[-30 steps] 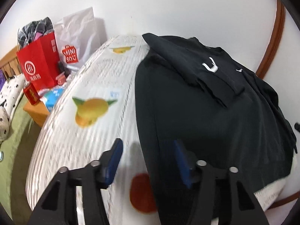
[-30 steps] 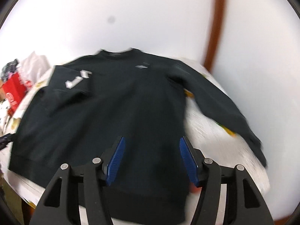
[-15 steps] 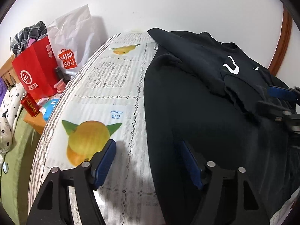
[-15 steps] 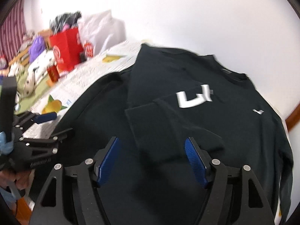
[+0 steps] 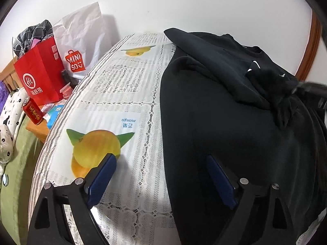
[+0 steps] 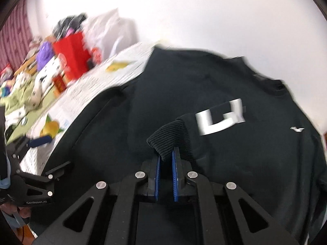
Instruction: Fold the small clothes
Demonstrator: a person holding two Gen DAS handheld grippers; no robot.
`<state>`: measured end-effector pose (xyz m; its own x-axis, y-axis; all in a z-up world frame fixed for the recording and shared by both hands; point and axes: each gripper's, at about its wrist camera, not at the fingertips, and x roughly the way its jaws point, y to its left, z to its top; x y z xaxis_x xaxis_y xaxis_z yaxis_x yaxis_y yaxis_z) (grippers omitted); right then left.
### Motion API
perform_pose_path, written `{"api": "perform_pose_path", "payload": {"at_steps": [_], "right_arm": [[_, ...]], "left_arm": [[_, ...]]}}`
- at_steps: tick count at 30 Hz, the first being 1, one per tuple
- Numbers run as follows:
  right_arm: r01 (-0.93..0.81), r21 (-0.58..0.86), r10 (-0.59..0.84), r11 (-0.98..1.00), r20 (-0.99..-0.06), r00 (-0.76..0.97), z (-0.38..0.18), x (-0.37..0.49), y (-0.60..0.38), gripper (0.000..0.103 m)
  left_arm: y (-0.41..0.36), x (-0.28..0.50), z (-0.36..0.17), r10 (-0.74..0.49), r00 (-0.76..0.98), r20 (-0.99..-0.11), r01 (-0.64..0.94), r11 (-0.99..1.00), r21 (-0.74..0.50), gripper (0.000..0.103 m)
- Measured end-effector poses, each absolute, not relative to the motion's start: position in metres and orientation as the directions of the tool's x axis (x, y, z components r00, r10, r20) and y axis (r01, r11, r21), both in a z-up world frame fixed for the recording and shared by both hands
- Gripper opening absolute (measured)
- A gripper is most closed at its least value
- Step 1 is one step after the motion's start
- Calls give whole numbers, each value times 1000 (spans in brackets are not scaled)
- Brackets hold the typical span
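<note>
**Inspector:** What was on the table?

**Assistant:** A black sweatshirt (image 5: 235,126) lay spread flat on the lace tablecloth (image 5: 126,94), which was printed with mangoes. Taking the sweatshirt as the landmark, bare cloth ran along its one side edge, and a white wall stood beyond its collar. One sleeve (image 6: 206,120) was folded across the chest, its white emblem facing up.

**Inspector:** State of the right gripper?

**Assistant:** The right gripper (image 6: 166,159) had just closed. Its blue pads (image 6: 157,173) stood nearly together and pinched the ribbed cuff (image 6: 167,136) of that folded sleeve, over the middle of the sweatshirt. The cuff bunched up above the fingertips.

**Inspector:** And the left?

**Assistant:** The left gripper (image 5: 161,159) had just been opening and stood wide. One pad (image 5: 104,175) was over the bare tablecloth, by a printed mango just off the sweatshirt's side edge; the other was over the black fabric near the hem. The garment's edge lay between them, but neither pad pressed it. It gripped nothing.

**Inspector:** Anything else nearby?

**Assistant:** Off the tablecloth's far side from the sweatshirt stood a red paper bag (image 5: 38,73), a white shopping bag (image 5: 81,40) and a red drink can (image 5: 32,112). The right-wrist view was motion-blurred, so finer detail there could not be confirmed.
</note>
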<state>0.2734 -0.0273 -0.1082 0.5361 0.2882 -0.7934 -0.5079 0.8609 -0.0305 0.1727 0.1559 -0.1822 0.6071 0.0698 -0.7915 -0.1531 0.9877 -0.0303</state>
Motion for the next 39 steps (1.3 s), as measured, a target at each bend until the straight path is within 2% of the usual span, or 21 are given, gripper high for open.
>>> {"api": "perform_pose_path", "payload": {"at_steps": [7, 11, 23, 28, 30, 31, 37, 39], "right_arm": [[-294, 0, 207, 956, -710, 673, -55, 311, -124, 9], [-129, 91, 156, 987, -686, 710, -35, 342, -201, 8], [73, 177, 75, 981, -708, 702, -66, 354, -309, 8], [110, 140, 38, 984, -768, 639, -88, 357, -318, 16], [117, 91, -4, 989, -776, 631, -89, 350, -319, 27], [119, 65, -24, 991, -780, 625, -89, 344, -319, 29], [106, -58, -111, 993, -777, 619, -86, 293, -329, 33], [107, -100, -145, 989, -771, 620, -86, 275, -337, 50]], "left_arm": [[156, 174, -183, 81, 602, -795, -162, 987, -22, 94], [156, 174, -183, 86, 599, -796, -165, 986, -18, 95], [158, 174, -183, 90, 599, -796, -168, 986, -15, 97], [158, 173, -183, 89, 598, -796, -168, 986, -16, 97], [159, 173, -183, 91, 598, -797, -169, 985, -15, 98], [159, 173, -183, 91, 598, -797, -170, 985, -15, 98], [160, 171, -182, 95, 598, -796, -174, 985, -13, 99], [159, 169, -181, 95, 597, -796, -170, 985, -9, 99]]}}
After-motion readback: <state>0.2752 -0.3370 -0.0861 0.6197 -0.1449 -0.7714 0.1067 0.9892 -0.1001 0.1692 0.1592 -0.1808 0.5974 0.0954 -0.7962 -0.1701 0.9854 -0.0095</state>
